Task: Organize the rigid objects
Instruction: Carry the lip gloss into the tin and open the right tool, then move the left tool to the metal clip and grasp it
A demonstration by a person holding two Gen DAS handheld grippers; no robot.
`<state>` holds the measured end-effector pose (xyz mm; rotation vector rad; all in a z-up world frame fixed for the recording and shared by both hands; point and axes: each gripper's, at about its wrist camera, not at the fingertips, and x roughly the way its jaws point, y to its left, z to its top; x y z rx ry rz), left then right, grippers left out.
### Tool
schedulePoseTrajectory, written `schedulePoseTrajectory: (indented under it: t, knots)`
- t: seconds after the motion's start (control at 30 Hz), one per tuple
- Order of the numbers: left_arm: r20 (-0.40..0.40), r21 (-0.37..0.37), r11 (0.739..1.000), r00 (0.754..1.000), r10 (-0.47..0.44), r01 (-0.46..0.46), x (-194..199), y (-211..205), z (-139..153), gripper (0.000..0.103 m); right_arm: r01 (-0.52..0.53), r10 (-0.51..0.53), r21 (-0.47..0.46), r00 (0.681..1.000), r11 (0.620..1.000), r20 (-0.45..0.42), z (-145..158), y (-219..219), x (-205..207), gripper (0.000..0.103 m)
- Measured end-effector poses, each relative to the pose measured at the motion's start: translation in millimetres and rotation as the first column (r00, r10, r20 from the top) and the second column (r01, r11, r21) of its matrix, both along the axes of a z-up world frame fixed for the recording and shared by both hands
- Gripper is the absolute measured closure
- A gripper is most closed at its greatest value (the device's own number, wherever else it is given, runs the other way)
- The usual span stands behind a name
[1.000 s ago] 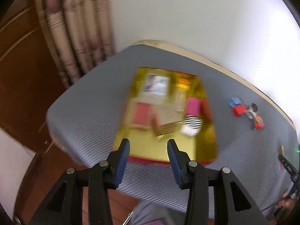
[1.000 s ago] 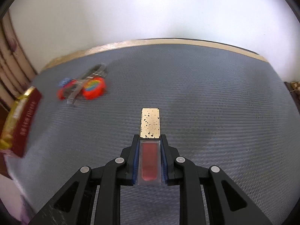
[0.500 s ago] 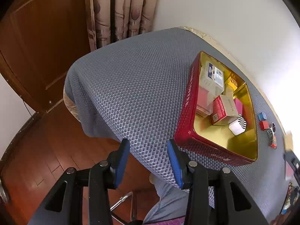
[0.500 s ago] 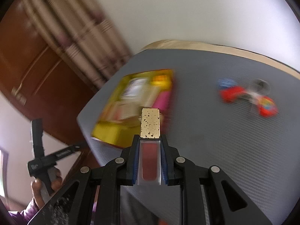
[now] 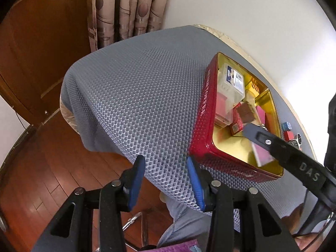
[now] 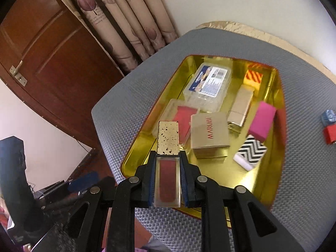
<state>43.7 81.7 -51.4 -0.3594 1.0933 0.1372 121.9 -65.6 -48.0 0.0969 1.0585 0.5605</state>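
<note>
My right gripper (image 6: 167,157) is shut on a lip gloss tube (image 6: 168,157) with red liquid and a gold flecked cap. It holds the tube over the near left part of a red tin with a gold inside (image 6: 220,174). The tin holds a clear plastic box (image 6: 208,84), a beige MARUNI box (image 6: 210,134), a pink block (image 6: 262,120), a zigzag-patterned box (image 6: 253,152) and other small boxes. My left gripper (image 5: 166,168) is open and empty at the table's near edge, left of the tin (image 5: 204,113). The right gripper arm (image 5: 289,151) reaches over the tin in the left wrist view.
The table wears a grey mesh cover (image 5: 136,96). Small blue (image 6: 328,115) and red (image 6: 330,134) items lie on it right of the tin. Curtains (image 6: 126,21) and a wooden door (image 6: 42,48) stand behind. Wooden floor (image 5: 37,168) lies below.
My right gripper swung left from the bare cloth to above the tin, still holding the tube. My left gripper drew back and left off the tin to the table edge.
</note>
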Motion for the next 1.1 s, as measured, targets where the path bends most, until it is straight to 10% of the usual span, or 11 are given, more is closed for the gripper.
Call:
schedulePoseTrajectory:
  t: [0.47, 0.73, 0.93, 1.1]
  knots:
    - [-0.015, 0.018, 1.0, 1.0, -0.021, 0.022, 3, -4, -3, 0.061, 0.012, -0.015, 0.062, 0.999, 0.998, 0.037, 2, 9, 7, 0.081]
    - [-0.002, 0.037, 0.998, 0.999, -0.044, 0.044, 0, -9, 0, 0.061, 0.195, -0.203, 0.057, 0.954, 0.979, 0.219, 15, -104, -53, 0.068]
    - [0.034, 0.058, 0.99, 0.991, -0.131, 0.129, -4, -31, 9, 0.061, 0.478, -0.39, -0.293, 0.867, 0.828, 0.311, -21, -233, -92, 0.067]
    - [0.08, 0.048, 0.95, 0.947, -0.31, 0.307, -9, -75, 19, 0.061, 0.607, -0.489, -0.407, 0.794, 0.683, 0.362, -34, -319, -110, 0.05]
